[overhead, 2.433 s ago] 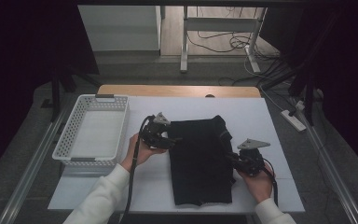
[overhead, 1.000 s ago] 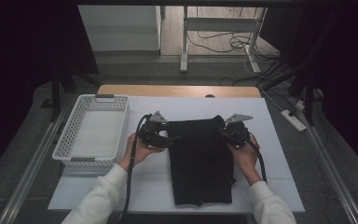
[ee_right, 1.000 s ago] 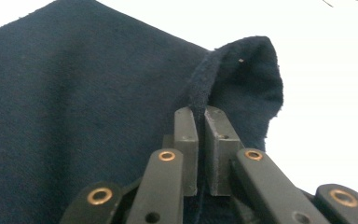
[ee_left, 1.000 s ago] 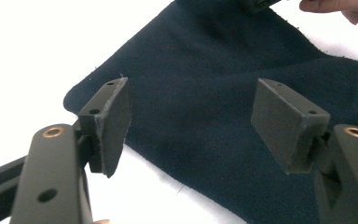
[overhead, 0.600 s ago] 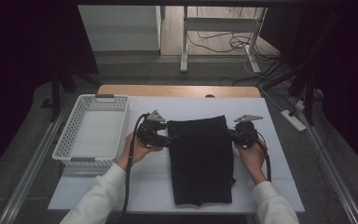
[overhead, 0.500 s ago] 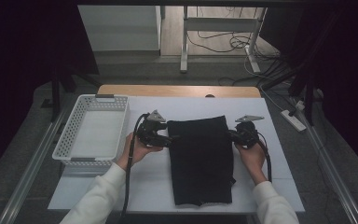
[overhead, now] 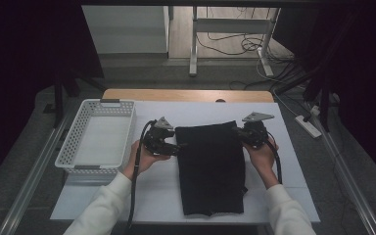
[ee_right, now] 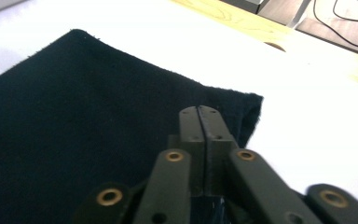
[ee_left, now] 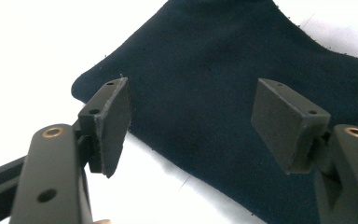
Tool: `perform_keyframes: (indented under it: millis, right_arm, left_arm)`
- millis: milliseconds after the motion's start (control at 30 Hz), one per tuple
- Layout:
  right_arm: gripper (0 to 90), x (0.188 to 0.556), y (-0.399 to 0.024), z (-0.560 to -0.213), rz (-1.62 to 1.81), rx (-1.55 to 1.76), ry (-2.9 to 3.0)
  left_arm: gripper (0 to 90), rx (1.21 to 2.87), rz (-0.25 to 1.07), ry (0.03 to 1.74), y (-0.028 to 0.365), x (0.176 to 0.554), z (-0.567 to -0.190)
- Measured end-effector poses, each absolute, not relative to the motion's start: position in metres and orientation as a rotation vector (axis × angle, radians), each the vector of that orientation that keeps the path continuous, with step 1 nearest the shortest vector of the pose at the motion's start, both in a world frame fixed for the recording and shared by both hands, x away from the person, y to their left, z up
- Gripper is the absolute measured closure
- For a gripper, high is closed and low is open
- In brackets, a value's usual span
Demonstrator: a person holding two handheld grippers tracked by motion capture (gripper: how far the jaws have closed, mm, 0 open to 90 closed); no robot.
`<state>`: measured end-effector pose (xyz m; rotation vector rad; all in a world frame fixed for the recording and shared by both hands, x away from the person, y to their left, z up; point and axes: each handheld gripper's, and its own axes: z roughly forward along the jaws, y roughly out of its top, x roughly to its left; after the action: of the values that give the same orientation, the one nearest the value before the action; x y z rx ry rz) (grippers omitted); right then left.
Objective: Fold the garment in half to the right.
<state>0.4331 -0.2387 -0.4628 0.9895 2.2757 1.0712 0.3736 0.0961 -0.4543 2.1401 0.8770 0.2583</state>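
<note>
White table [overhead: 279, 147]: right gripper [overhead: 240, 133] now higher beside cloth [overhead: 210, 166] (fingers together).

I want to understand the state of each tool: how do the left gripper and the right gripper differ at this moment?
The left gripper has its jaws wide apart, while the right gripper has its jaws pressed together. The left gripper sits at the left edge of the dark cloth near its far corner; the right gripper sits at the right far corner. Whether the right one pinches fabric cannot be told. Both are black and hand-held.
</note>
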Motion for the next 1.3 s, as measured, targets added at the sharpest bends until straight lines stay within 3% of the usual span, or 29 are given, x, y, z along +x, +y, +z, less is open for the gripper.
perform_keyframes:
  millis: [500, 1000, 1067, 1200, 1300]
  right_arm:
    - [89.3, 0.478, -0.247, -0.508, 0.998, 1.150, 2.307]
    - [89.0, 0.442, -0.247, -0.474, 1.123, 1.029, 2.312]
    - [84.6, 0.437, -0.250, -0.472, 1.144, 1.024, 2.322]
    - [65.5, 0.427, -0.256, -0.470, 1.198, 1.016, 2.345]
    - [56.6, 0.419, -0.258, -0.469, 1.216, 1.000, 2.349]
  left_arm:
    - [29.1, 2.135, 0.271, 0.900, 0.105, 0.370, -0.457]
    - [28.6, 2.113, 0.269, 0.905, 0.104, 0.373, -0.456]
    - [28.3, 2.115, 0.266, 0.906, 0.104, 0.374, -0.456]
    - [26.7, 2.098, 0.253, 0.913, 0.105, 0.375, -0.456]
    - [24.6, 2.081, 0.241, 0.927, 0.107, 0.377, -0.455]
